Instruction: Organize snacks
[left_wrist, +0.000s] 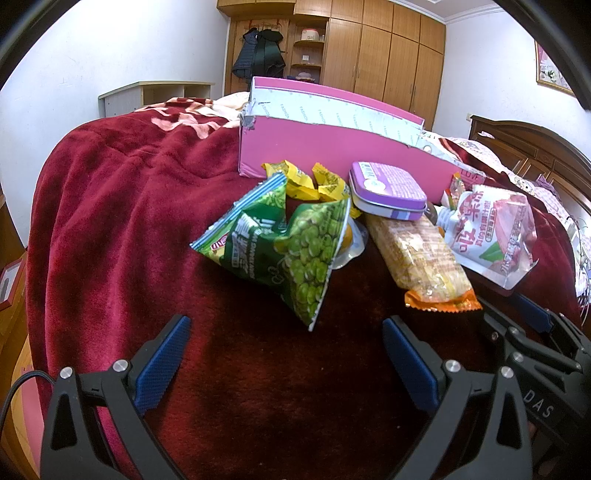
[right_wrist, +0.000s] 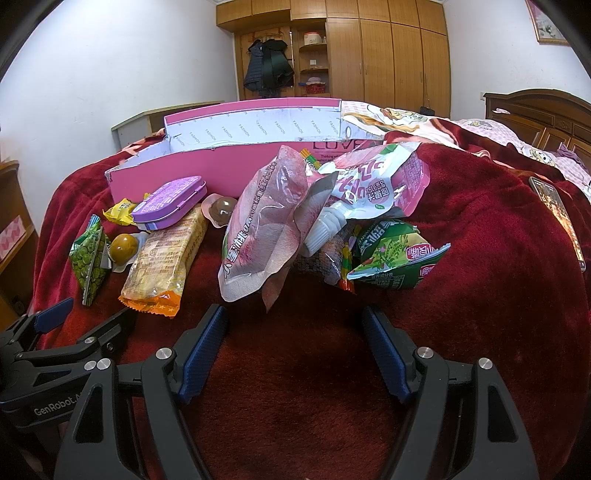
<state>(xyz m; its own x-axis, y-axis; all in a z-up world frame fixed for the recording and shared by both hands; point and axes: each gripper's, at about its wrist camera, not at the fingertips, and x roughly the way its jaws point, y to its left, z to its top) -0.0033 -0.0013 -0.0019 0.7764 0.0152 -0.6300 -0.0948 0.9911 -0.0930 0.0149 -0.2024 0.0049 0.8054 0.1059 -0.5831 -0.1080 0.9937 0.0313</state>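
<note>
The left tool (left_wrist: 286, 345) hangs low over the red blanket (left_wrist: 122, 206) on the bed, its two blue-padded fingers (left_wrist: 162, 363) spread wide apart with nothing between them and touching nothing. Just ahead of it lies a green pea bag (left_wrist: 284, 243), its lower corner pointing toward the gap between the fingers but clear of both. The right tool (right_wrist: 295, 345) is likewise wide open and empty, poised above the blanket just short of a pink drink pouch (right_wrist: 262, 229), whose lower edge sits near the fingertips without contact. Each tool shows at the edge of the other's view, side by side and apart.

The snacks lie in a loose heap on the blanket in front of an open pink box (left_wrist: 317, 155), none of them inside it. A purple tin (left_wrist: 388, 190) rests on the far end of a yellow cracker pack (left_wrist: 424, 258), with small yellow candy wrappers (left_wrist: 299, 179) between the tin and the box wall. A second pink pouch with a white spout (right_wrist: 376, 188) leans over the first, and another green bag (right_wrist: 395, 262) lies to its right. Two round jelly cups, one yellowish (right_wrist: 123, 249) and one brown (right_wrist: 221, 212), sit beside the cracker pack. A phone (right_wrist: 557, 218) lies on the blanket well to the right.
</note>
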